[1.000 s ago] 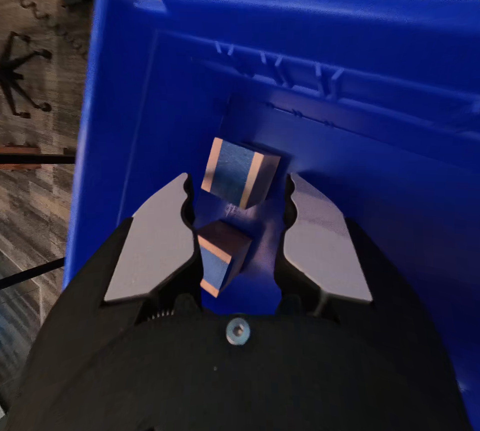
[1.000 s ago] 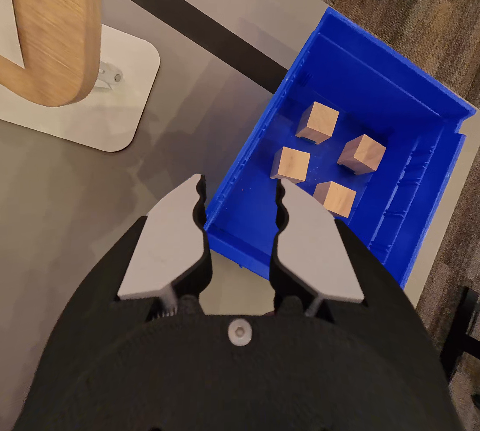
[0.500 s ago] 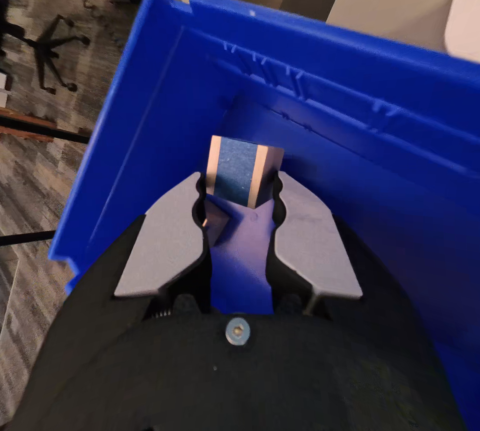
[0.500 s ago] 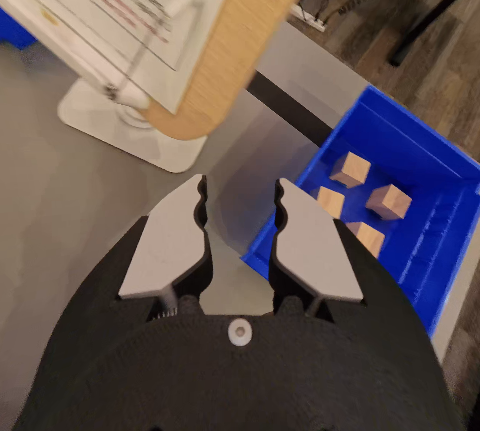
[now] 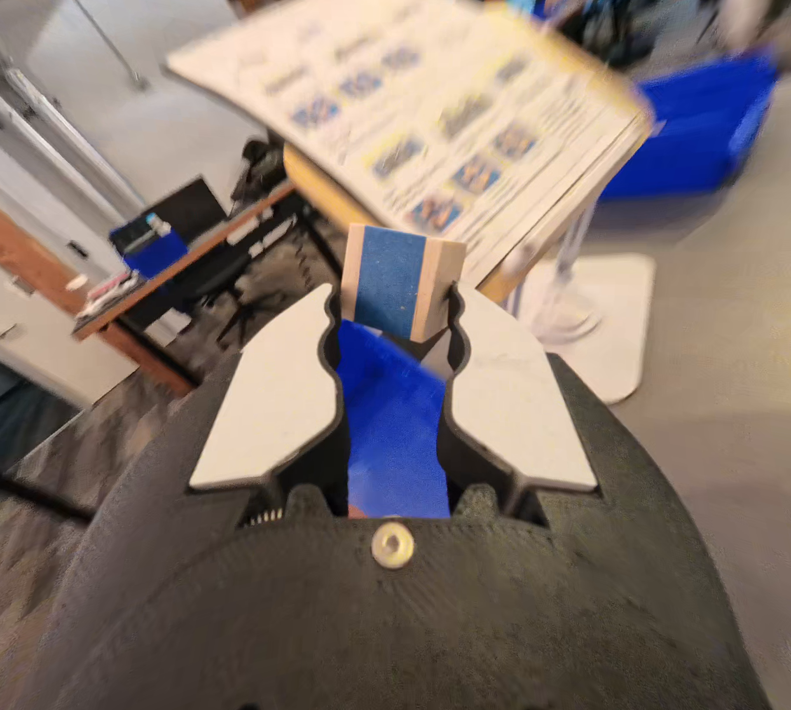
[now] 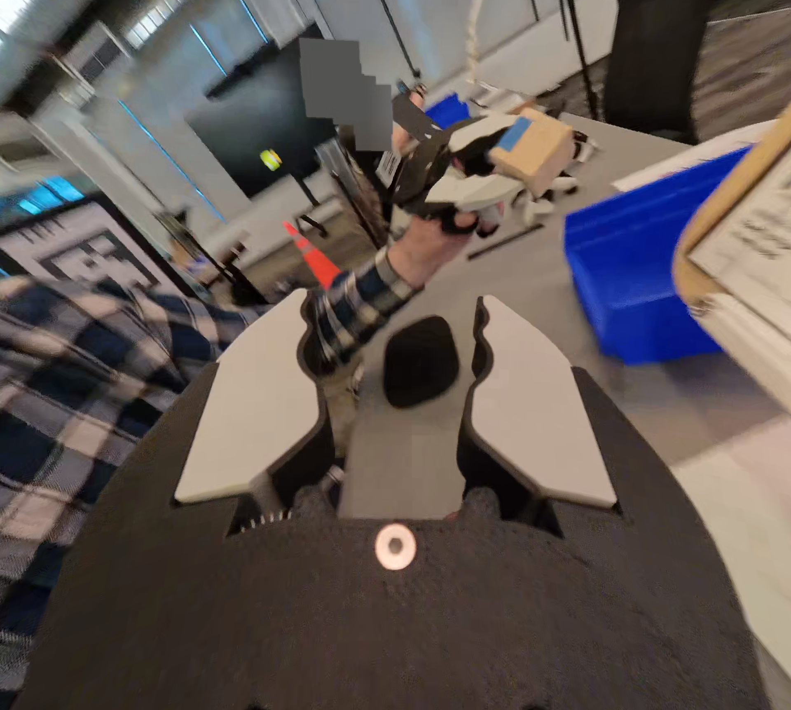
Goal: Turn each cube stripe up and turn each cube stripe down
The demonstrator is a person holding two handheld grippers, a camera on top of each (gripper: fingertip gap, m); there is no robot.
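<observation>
My left gripper is shut on a wooden cube; both pads press its sides. The cube's blue stripe faces the camera. I hold it in the air above a blue bin. The right wrist view shows the same gripper farther off, with the cube at its tips above a blue bin. My right gripper is open with nothing between its pads, over the grey table. Both views are motion-blurred.
A tilted board with a printed sheet stands on a white base; its edge shows at the right. Another blue bin lies behind it. A black object lies on the table. A person's plaid sleeve crosses the view.
My left gripper closed on the striped cube inside the bin and lifted it out. My right gripper swung away from the bin of cubes and opened wider.
</observation>
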